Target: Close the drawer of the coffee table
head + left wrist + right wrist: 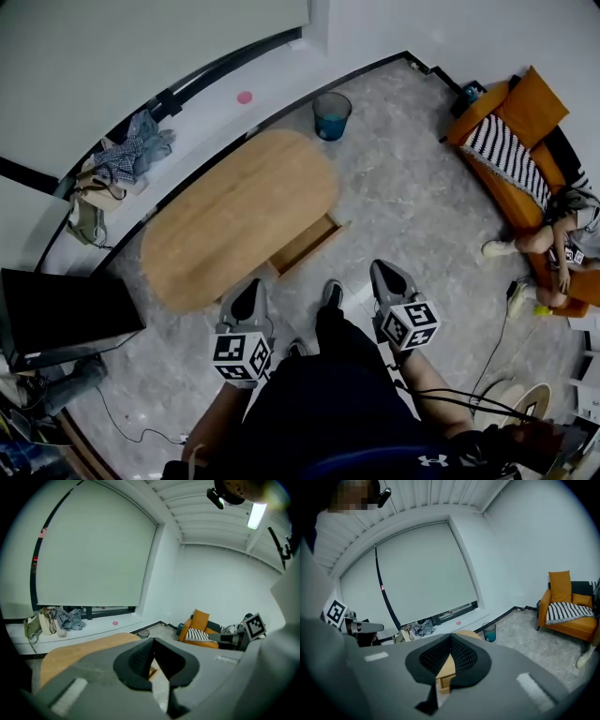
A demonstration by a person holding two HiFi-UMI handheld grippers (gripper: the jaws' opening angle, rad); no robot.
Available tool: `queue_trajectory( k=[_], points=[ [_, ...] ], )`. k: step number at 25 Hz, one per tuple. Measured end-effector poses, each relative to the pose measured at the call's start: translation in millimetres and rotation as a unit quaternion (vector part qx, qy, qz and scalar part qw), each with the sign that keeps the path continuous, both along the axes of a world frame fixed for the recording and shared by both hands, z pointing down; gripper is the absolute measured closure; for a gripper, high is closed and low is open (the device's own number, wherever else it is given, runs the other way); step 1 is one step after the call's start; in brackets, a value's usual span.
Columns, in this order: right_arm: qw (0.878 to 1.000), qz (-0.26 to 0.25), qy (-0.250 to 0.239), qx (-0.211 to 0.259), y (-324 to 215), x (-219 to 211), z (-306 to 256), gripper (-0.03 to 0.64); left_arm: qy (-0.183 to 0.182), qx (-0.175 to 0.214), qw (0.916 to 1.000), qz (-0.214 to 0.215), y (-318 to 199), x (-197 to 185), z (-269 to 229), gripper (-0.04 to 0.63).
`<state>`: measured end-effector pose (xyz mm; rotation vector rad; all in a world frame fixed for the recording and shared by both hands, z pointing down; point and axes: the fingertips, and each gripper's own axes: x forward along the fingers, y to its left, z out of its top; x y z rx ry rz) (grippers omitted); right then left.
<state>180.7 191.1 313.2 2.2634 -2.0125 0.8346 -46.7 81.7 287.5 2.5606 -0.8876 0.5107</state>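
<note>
Head view looks down on one oval light-wood coffee table (239, 211) standing on the grey stone-patterned floor (412, 197), and we count one shallow wooden drawer (305, 244) in it. That drawer stands pulled out of the table's long side nearest us, its open box the same tan wood as the top, its front panel clear of the tabletop's edge. We hold two grippers, both short of the drawer and touching nothing. The left gripper (248, 286) is near the drawer's left end, and the right gripper (386, 270) is off to its right over the floor. Each gripper's own view shows its dark ribbed pads pressed together with nothing between them, so both are clenched and empty. Around the table we count one blue waste bin (331, 115) beyond its far end, one orange armchair (511, 127) with a striped throw, and one heap of clothes (139, 148) on the window ledge.
</note>
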Motion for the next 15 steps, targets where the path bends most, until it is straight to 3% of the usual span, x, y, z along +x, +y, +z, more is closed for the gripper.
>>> queue_trajectory(
  k=[7,11,15],
  points=[
    [1.000,-0.017,-0.011,-0.023,-38,46,26,0.615,-0.027,-0.043,0.9984,-0.023,-28,33,34,0.594],
    [0.998,-0.042,-0.008,-0.044,-59,65,52,0.615,-0.041,-0.090,0.9930,-0.065,-39,31,73,0.594],
    [0.994,-0.074,0.007,-0.076,-79,79,87,0.615,-0.070,-0.111,0.9867,-0.095,-48,21,113,0.594]
  ],
)
